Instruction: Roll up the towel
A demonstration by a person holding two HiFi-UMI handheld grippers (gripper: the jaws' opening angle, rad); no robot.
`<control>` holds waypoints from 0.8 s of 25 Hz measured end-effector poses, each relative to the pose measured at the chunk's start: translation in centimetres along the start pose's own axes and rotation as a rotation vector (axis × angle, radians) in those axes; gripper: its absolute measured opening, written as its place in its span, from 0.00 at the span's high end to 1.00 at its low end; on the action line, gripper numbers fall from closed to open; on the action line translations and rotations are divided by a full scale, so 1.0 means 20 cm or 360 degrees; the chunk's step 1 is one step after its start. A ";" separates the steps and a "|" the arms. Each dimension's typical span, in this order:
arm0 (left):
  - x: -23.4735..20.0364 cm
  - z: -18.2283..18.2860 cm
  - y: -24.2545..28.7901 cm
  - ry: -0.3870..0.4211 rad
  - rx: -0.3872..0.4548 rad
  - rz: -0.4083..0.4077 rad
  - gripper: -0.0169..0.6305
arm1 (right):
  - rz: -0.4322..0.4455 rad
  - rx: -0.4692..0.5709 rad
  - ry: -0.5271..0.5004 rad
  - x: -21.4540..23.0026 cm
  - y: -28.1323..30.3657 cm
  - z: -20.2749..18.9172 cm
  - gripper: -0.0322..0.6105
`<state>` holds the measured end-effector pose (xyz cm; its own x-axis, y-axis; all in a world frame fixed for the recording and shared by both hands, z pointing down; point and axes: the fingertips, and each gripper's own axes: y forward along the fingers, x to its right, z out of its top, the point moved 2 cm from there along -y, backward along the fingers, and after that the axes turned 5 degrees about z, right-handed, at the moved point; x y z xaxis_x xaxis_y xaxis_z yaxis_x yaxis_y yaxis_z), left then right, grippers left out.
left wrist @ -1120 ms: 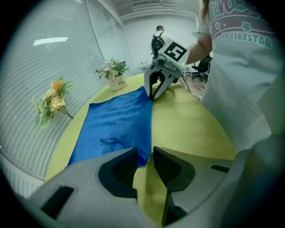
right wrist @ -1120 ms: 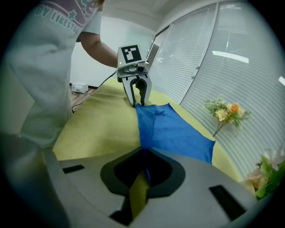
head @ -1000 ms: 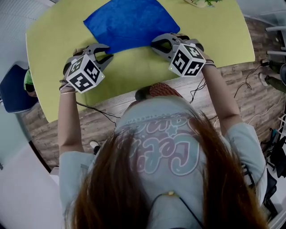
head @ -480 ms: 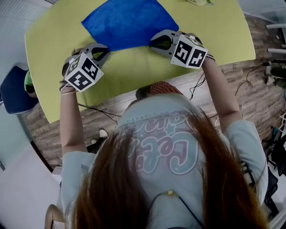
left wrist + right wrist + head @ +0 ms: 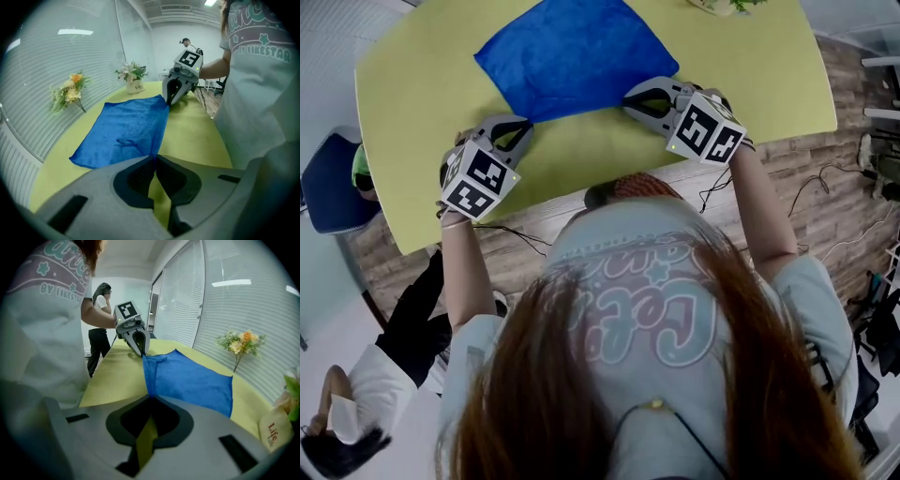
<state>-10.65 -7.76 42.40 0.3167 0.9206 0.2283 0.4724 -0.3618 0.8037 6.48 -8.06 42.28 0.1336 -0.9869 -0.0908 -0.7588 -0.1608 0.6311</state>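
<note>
Towel [image 5: 572, 56]: flat on tabletop [image 5: 412, 103], spread away toward far edge.
Left gripper [image 5: 521, 129]: jaws together, pinching near-left corner.
Right gripper [image 5: 634, 94]: jaws just closed in, pinching near-right corner.
Held edge runs straight between both grippers. Judged roll direction: away from near edge.

Yellow-green table [image 5: 581, 150]; blue towel [image 5: 572, 52] spread flat on it; potted flowers [image 5: 133, 77] near far edge.

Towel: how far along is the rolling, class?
Done: nothing rolled; the towel lies flat on the table. In hand: the left gripper pinches one near corner; the right gripper, its jaws just closing, pinches the other. Left: the whole roll.
</note>
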 end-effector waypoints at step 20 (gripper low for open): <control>-0.17 0.06 0.11 -0.0005 -0.0217 -0.0012 0.94 | 0.0004 -0.0020 0.0188 0.10 -0.01 -0.02 0.92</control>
<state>-9.82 -11.84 42.70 0.3162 0.9227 0.2205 0.3587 -0.3315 0.8726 7.11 -10.06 42.34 0.2063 -0.9785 0.0015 -0.7512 -0.1574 0.6410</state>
